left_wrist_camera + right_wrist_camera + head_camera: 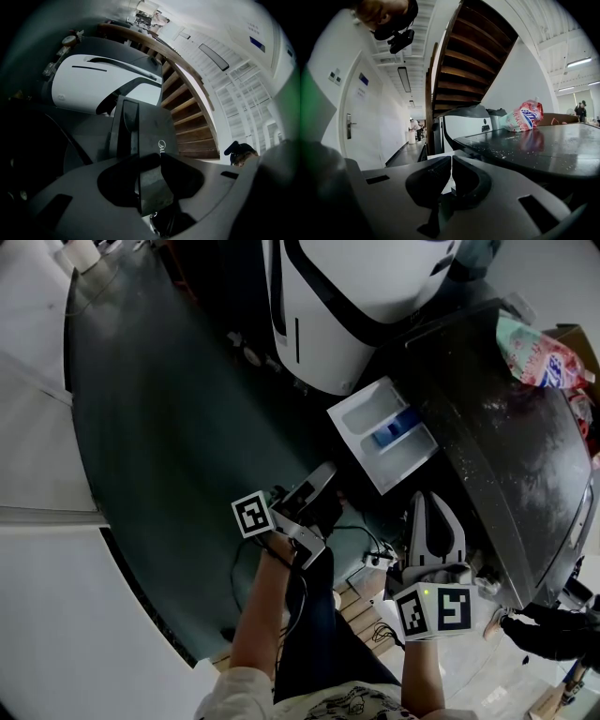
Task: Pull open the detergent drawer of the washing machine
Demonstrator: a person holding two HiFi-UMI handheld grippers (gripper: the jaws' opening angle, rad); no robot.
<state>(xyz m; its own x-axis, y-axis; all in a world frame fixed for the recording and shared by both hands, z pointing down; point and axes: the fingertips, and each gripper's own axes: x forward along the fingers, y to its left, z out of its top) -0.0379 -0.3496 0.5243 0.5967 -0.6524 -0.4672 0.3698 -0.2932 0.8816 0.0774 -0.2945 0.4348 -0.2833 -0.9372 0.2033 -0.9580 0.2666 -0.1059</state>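
**Drawer out, left tool clamped on its front**

The detergent drawer (pixel 384 432) stands well out of the washing machine (pixel 511 456), jutting from the machine's front, its white compartments and blue insert open to the air. The left tool (pixel 149 159) has it: jaws partway apart, pressed on either side of the drawer's dark front panel, and tipped a little upward. The right tool (pixel 452 157) hangs near the machine's front, to one side of the drawer, jaws all but together with nothing between them. On the machine's top, well apart from the drawer, lies a detergent bag (pixel 536 351).

By the look of it the pull is done or nearly so, and that's where the danger sits. Any more haul could run the tray against its stop and jerk it free of the machine. The upward tilt could lever the panel rather than slide it, binding the tray in its slot. And a slick panel in a narrow pinch could slip out, throwing the tool backwards
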